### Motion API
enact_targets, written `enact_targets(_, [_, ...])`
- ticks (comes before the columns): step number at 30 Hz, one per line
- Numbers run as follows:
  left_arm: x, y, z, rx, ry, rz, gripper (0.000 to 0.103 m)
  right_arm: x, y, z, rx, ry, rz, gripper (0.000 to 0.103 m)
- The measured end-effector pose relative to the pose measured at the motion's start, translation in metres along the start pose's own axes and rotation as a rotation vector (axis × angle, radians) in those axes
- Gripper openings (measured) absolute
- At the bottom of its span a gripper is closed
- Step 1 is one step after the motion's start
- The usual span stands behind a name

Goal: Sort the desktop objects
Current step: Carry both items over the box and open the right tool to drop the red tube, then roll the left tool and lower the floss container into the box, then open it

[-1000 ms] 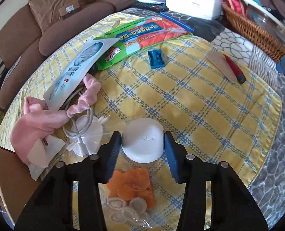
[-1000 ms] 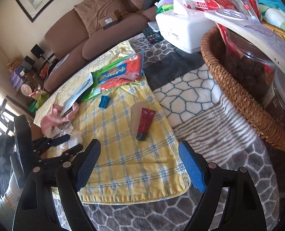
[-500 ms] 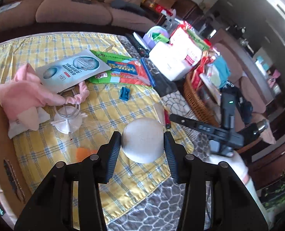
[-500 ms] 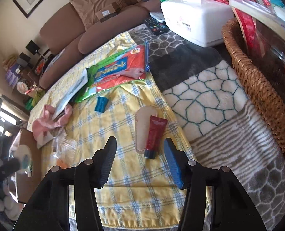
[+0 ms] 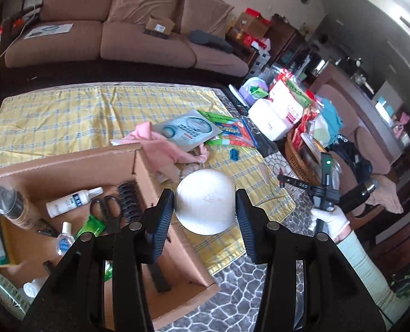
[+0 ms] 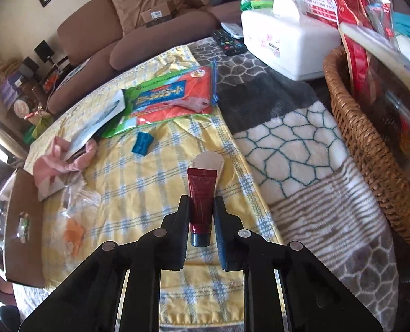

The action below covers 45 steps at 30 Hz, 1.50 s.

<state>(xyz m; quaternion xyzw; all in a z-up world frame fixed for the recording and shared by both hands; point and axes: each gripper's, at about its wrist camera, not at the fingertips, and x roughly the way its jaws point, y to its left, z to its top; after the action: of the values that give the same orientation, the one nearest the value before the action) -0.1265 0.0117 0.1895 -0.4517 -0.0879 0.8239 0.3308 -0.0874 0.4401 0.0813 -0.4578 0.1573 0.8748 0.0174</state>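
Observation:
My left gripper [image 5: 205, 202] is shut on a white dome-shaped piece [image 5: 206, 207] and holds it in the air over the right wall of an open cardboard box [image 5: 160, 182]. In the right wrist view, my right gripper [image 6: 201, 202] points down at the yellow checked cloth [image 6: 138, 182]. Its jaws are closing on a dark red tube [image 6: 202, 191], and the pads press on the tube's sides. The tube lies partly on a flat beige oval piece [image 6: 209, 159]. A gloved hand [image 5: 329, 218] carries that right gripper at the far right of the left wrist view.
The box holds scissors [image 5: 106, 211], a white bottle [image 5: 72, 202] and several small items. On the cloth lie a blue block [image 6: 142, 144], a green and red packet [image 6: 169, 96], a pink cloth [image 6: 63, 160] and orange bits [image 6: 73, 232]. A wicker basket [image 6: 371, 144] and tissue box [image 6: 288, 44] stand right.
My left gripper rose and swung left with the white dome, from the cloth to above the box. My right gripper moved down to the red tube and closed from wide open.

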Motion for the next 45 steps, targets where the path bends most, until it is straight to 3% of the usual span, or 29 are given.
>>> enact_targets(5, [-0.033, 0.041, -0.03, -0.074, -0.003, 0.008, 0.043, -0.049, 0.057, -0.01, -0.079, -0.012, 0.096, 0.016])
enact_targets(12, [-0.078, 0.094, -0.062, -0.114, -0.004, 0.119, 0.043, -0.088, 0.22, -0.026, -0.269, -0.003, 0.325, 0.016])
enact_targets(15, [-0.085, 0.107, -0.071, -0.112, 0.019, 0.149, 0.043, -0.075, 0.294, -0.04, -0.34, 0.053, 0.412, 0.016])
enact_targets(19, [-0.096, 0.125, -0.083, -0.133, 0.016, 0.144, 0.043, -0.036, 0.376, -0.064, -0.423, 0.159, 0.44, 0.016])
enact_targets(23, [-0.102, 0.136, -0.089, -0.149, 0.008, 0.104, 0.043, 0.012, 0.431, -0.088, -0.483, 0.269, 0.392, 0.017])
enact_targets(26, [-0.103, 0.141, -0.086, -0.163, 0.002, 0.063, 0.043, 0.039, 0.448, -0.101, -0.514, 0.326, 0.33, 0.022])
enact_targets(27, [-0.103, 0.143, -0.086, -0.172, 0.0, 0.043, 0.043, 0.046, 0.45, -0.103, -0.516, 0.337, 0.314, 0.027])
enact_targets(28, [-0.103, 0.147, -0.085, -0.185, -0.004, 0.022, 0.043, 0.047, 0.45, -0.104, -0.51, 0.333, 0.308, 0.039])
enact_targets(30, [-0.104, 0.156, -0.085, -0.239, -0.023, -0.062, 0.043, 0.039, 0.448, -0.1, -0.465, 0.299, 0.352, 0.044])
enact_targets(34, [-0.106, 0.181, -0.091, -0.423, -0.082, -0.295, 0.043, 0.001, 0.431, -0.087, -0.306, 0.203, 0.619, 0.051])
enact_targets(39, [-0.107, 0.196, -0.102, -0.575, -0.154, -0.55, 0.043, -0.054, 0.438, -0.096, -0.464, 0.035, 0.77, 0.068])
enact_targets(42, [-0.103, 0.196, -0.108, -0.631, -0.203, -0.73, 0.043, -0.057, 0.437, -0.099, -0.38, 0.062, 0.929, 0.072])
enact_targets(45, [-0.1, 0.189, -0.118, -0.679, -0.253, -0.842, 0.043, -0.056, 0.434, -0.102, -0.292, 0.066, 1.089, 0.072])
